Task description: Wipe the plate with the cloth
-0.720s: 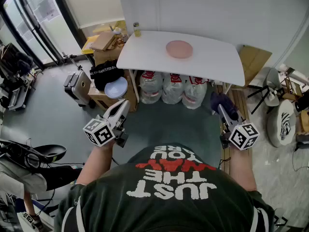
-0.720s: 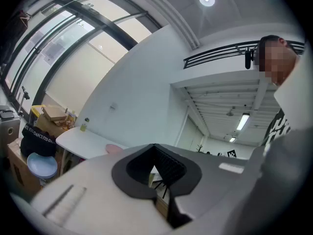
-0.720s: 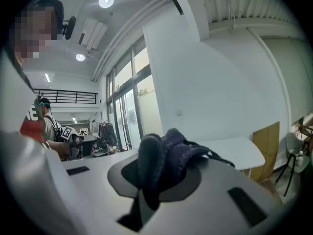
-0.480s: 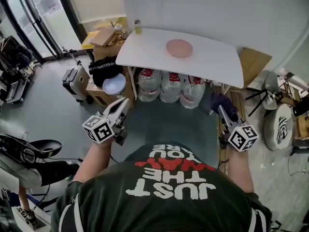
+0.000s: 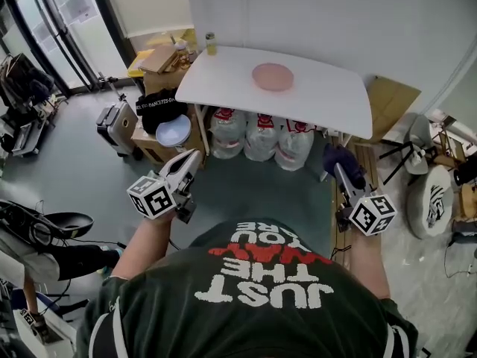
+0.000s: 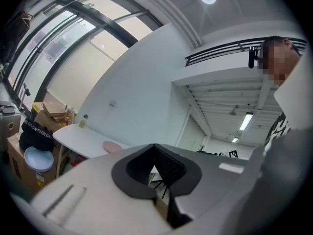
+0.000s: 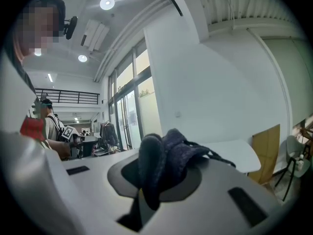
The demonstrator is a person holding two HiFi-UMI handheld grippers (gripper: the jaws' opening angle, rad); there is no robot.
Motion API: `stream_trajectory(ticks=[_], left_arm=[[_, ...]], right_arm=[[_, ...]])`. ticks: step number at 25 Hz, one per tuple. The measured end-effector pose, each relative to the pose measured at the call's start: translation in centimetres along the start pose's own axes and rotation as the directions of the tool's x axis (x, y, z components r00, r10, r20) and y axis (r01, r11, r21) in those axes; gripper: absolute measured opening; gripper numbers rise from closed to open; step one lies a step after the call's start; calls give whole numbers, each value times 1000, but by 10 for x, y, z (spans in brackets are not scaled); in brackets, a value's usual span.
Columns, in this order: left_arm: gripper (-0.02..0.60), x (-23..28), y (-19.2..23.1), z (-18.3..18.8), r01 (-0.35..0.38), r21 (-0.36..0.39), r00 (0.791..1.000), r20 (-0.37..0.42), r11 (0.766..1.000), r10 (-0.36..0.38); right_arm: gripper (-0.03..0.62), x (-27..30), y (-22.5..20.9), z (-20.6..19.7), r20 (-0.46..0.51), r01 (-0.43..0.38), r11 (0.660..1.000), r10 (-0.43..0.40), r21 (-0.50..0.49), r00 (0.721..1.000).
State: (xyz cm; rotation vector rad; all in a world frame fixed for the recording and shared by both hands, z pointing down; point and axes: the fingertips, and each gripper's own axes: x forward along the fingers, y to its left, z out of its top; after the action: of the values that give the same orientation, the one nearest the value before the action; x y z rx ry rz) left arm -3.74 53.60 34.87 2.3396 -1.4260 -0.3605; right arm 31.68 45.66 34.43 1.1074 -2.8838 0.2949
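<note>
- Our right gripper [image 5: 341, 173] is clamped on the dark cloth [image 5: 337, 157]; the left gripper [image 5: 189, 161] is closed on nothing.
- We judge this the approach: the pink plate [image 5: 272, 77] sits upper centre on the white table [image 5: 332, 107], well apart from both grippers.
- Next, the cloth must reach the plate.
- The shirt [image 5: 261, 289], at lower centre, reads "JUST THE WAY YOU ARE".

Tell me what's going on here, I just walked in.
A person stands back from the white table, holding tongs in each hand. The right tongs are shut on a dark cloth; the left tongs are shut and empty. The pink plate sits on the table, untouched, so the wiping has not begun.
</note>
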Motion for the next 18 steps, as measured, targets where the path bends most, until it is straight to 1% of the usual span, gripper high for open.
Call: stream_trajectory(ticks=[6, 12, 15, 18], left_arm=[[-2, 28, -21, -7, -10, 1, 1000, -1, 1000, 10], [0, 48, -27, -20, -32, -7, 999, -18, 999, 32], [-1, 58, -17, -26, -45, -10, 998, -33, 999, 45], [0, 68, 13, -24, -55, -30, 998, -37, 998, 53]], right_arm=[[31, -13, -27, 5, 0, -17, 1000, 17, -16, 1000], [31, -16, -52, 3, -12, -40, 999, 39, -20, 999], [31, -8, -67, -3, -22, -31, 999, 31, -11, 999], [31, 15, -74, -9, -38, -23, 1000, 23, -4, 999]])
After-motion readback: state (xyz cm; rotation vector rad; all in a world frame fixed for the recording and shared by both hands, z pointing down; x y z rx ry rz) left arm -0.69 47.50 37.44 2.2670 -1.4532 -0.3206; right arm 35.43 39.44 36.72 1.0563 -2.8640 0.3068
